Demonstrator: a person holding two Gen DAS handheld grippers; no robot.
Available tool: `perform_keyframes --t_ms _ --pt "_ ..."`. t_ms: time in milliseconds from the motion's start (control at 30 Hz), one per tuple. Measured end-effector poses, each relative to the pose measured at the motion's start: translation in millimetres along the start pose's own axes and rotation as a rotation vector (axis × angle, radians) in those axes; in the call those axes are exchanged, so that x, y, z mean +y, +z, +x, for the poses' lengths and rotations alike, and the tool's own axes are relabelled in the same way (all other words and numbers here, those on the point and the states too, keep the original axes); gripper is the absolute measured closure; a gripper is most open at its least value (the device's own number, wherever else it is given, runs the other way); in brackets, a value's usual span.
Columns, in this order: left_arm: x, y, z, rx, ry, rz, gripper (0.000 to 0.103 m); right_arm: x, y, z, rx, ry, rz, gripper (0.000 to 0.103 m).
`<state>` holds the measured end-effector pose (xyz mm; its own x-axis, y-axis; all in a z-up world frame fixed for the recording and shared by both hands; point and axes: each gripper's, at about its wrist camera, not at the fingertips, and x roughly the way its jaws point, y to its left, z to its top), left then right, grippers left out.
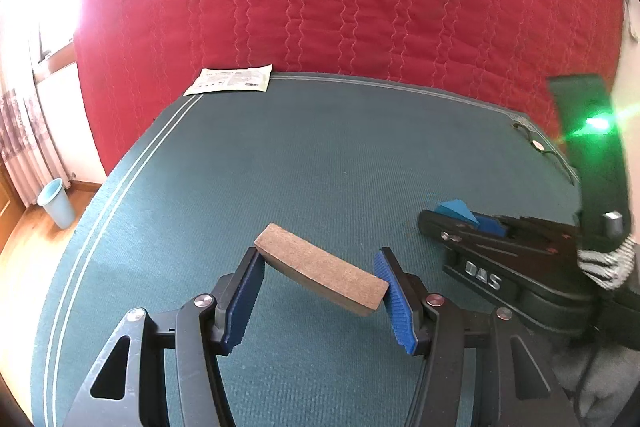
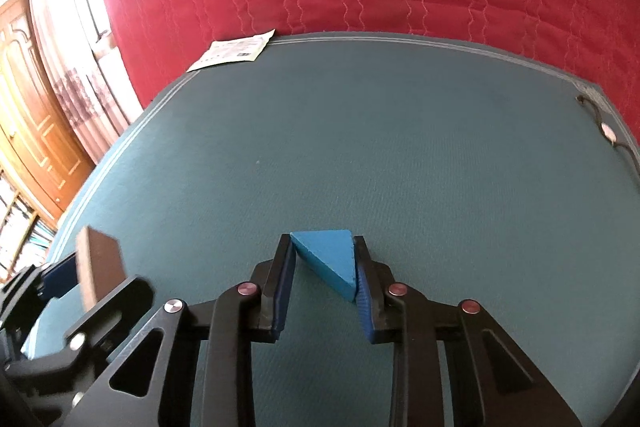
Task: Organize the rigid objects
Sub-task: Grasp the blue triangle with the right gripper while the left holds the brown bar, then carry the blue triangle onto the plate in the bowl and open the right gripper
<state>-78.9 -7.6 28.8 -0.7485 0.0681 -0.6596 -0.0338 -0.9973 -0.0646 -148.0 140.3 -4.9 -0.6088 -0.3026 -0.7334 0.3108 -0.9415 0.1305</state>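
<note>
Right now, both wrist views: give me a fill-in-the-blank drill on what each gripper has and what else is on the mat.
1. The left gripper is clamped on a ____ rectangular block.
2. The right gripper is shut on a blue block whose top face is shaped like a ____.
3. A white printed sheet lies at the far ____ corner of the green mat.

Missing words: brown; triangle; left

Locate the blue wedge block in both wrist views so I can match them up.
Left wrist view: blue wedge block at right, between the right tongs.
Right wrist view: lower centre, pinched by those tongs.
Shared landmark: white leaflet at the table's far left corner.
</note>
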Motion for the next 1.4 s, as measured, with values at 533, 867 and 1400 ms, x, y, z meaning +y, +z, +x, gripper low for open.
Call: perform_keyframes --t_ms 533,867,1400 --pt "-31.1 -10.8 -2.5 0.002 -0.044 0.09 0.043 -34.8 -65.2 -76.1 -0.065 -0.039 0.111 0.074" --pt "-46.8 -15.6 -0.9 0.011 -0.06 0.132 0.043 -65.8 -98.7 -135.5 -0.142 -0.124 0.17 0.074" --pt "-70.4 -25.9 -4.0 0.023 -0.078 0.195 0.043 -133.3 -125.2 -193.1 -0.22 -0.244 0.313 0.074"
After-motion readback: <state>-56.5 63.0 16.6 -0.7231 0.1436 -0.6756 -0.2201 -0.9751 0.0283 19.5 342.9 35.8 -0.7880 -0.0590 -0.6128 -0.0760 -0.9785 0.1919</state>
